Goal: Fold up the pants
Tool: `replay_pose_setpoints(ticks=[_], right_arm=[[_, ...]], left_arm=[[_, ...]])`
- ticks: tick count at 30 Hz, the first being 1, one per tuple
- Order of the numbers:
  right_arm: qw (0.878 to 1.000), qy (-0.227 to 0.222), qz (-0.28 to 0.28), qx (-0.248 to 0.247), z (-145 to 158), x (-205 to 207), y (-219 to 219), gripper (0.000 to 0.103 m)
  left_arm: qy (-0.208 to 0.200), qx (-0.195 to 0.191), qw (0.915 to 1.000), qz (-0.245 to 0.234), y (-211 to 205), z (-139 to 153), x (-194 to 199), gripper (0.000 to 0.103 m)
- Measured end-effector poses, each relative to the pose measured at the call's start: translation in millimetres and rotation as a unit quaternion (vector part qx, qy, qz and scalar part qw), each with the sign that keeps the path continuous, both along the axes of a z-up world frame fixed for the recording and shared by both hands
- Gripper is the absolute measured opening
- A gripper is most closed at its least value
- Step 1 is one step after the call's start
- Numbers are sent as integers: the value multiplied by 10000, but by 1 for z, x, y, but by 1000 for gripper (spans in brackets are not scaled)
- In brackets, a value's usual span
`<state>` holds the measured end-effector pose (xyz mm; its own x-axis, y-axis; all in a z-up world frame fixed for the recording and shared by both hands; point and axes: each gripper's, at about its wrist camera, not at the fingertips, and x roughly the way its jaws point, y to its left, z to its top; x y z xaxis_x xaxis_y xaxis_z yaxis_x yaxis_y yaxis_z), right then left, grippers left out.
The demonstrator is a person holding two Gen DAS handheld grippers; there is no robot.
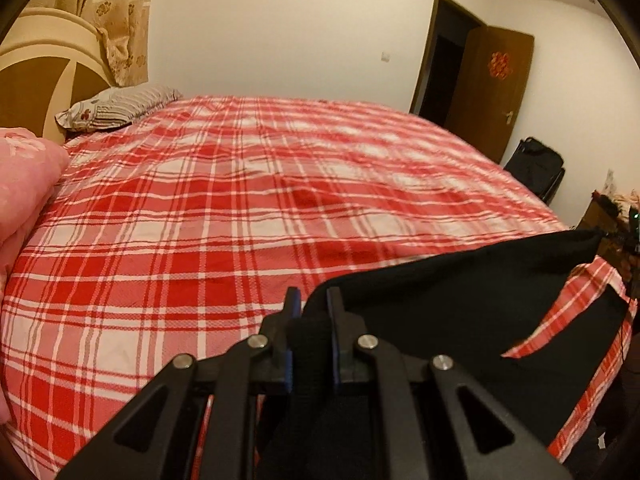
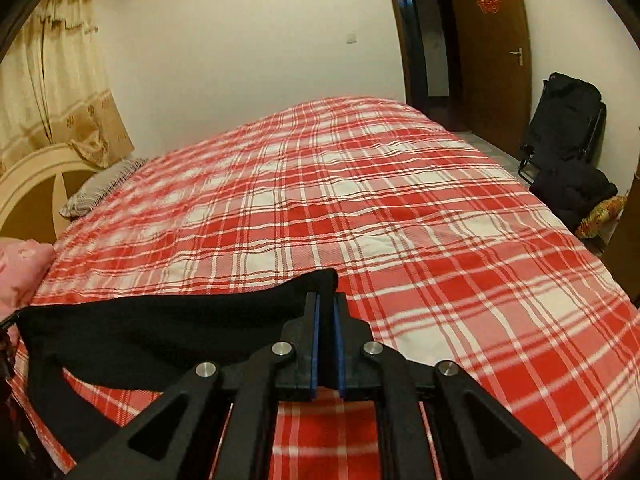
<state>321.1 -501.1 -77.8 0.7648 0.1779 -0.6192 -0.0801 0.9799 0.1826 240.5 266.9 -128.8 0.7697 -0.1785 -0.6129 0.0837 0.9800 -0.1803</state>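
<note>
The black pants [image 1: 460, 280] are stretched in the air between my two grippers, above the near edge of the red plaid bed [image 1: 240, 200]. My left gripper [image 1: 313, 300] is shut on one end of the held edge, with black cloth between its blue pads. In the right wrist view my right gripper [image 2: 326, 304] is shut on the other end of the pants [image 2: 160, 320]. The cloth sags between the grippers and hangs down toward the bed edge [image 2: 52, 408]. The lower part of the pants is hidden below the grippers.
The bed [image 2: 400, 220] spreads ahead. A striped pillow [image 1: 116, 106] lies by the headboard [image 1: 36, 76] at the far left. A pink quilt [image 1: 24, 184] is at the left edge. A brown door [image 2: 488, 60] and a black folding chair [image 2: 560, 128] stand at the right.
</note>
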Motion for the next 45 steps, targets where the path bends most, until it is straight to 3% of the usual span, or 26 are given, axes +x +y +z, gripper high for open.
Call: replay_pose_setpoints(ticks=[3, 7, 11, 17, 18, 19, 20, 21, 23, 26, 28, 32, 36, 39, 45], right_arm=[[9997, -102, -167, 139, 0, -21, -14, 0], [9984, -132, -334, 438, -3, -45, -36, 0], [9984, 387, -102, 404, -18, -50, -32, 1], [9974, 604, -61, 390, -16, -37, -6, 5], [9951, 813, -76, 556, -19, -32, -4, 21], [9909, 1065, -51, 826, -22, -28, -3, 63], [9870, 1195, -55, 1077, -25, -28, -1, 83], [9854, 1221, -112, 1177, -26, -28, 0, 92], [9842, 1352, -256, 1116, -27, -30, 4, 92], [9742, 1776, -493, 1301, -35, -33, 5, 83], [9707, 1952, -493, 1313, -39, -35, 8, 64], [9687, 2079, -576, 1227, -44, -33, 15, 63], [9587, 2308, -660, 1523, -62, -26, 11, 63], [9581, 2183, -543, 1775, -68, -27, 11, 4], [9787, 1343, -343, 1514, -15, -43, 12, 3]], left_arm=[[-137, -110, 9998, -45, 3, 3, -18, 13], [-257, -243, 9993, -131, 5, 2, -40, 13], [-216, -243, 9992, -228, 0, -4, -47, 13], [-187, -313, 9991, -223, -4, -8, -43, 13], [-196, -311, 9990, -242, -5, -7, -43, 13], [-195, -301, 9990, -259, -6, -7, -43, 13], [-193, -281, 9991, -270, -6, -8, -45, 13], [-181, -269, 9991, -280, -7, -9, -45, 13], [-167, -281, 9991, -287, -6, -10, -46, 13], [-150, -300, 9990, -290, -5, -12, -45, 13], [-145, -303, 9990, -291, -4, -13, -45, 13], [-158, -320, 9990, -278, -5, -13, -44, 13], [-165, -339, 9989, -281, -5, -14, -44, 13], [-152, -306, 9990, -280, -5, -13, -44, 13], [-309, -54, 9990, -323, -4, 0, -51, 13]])
